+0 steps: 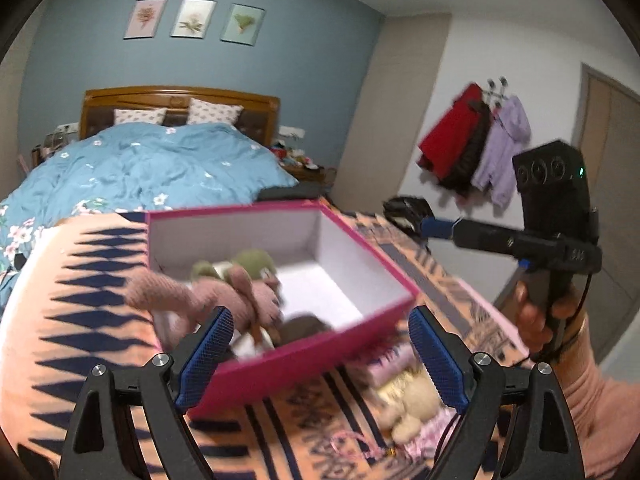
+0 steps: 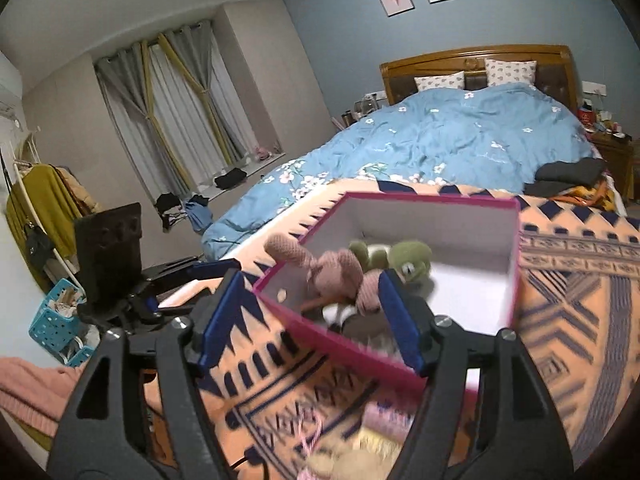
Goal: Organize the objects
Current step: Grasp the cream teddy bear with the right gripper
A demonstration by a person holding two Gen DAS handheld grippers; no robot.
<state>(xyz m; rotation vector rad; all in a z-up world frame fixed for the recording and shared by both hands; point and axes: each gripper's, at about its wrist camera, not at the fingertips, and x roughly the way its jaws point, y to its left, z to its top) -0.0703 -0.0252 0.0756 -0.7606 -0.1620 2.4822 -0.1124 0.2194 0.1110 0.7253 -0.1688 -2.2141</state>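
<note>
A magenta box with a white inside stands on the orange patterned blanket. In it lie a pink knitted plush, a green frog plush and something dark. My left gripper hangs open just before the box's near corner, its pads touching nothing. A beige plush toy lies on the blanket outside the box, by the right-hand finger. My right gripper is open too, over the box's near wall, with the pink plush and the frog just beyond it.
The blanket covers the foot of a bed with a blue floral duvet and a wooden headboard. Dark clothing lies on the bed's right side. Coats hang on the wall. A clothes rack and a teal basket stand on the floor.
</note>
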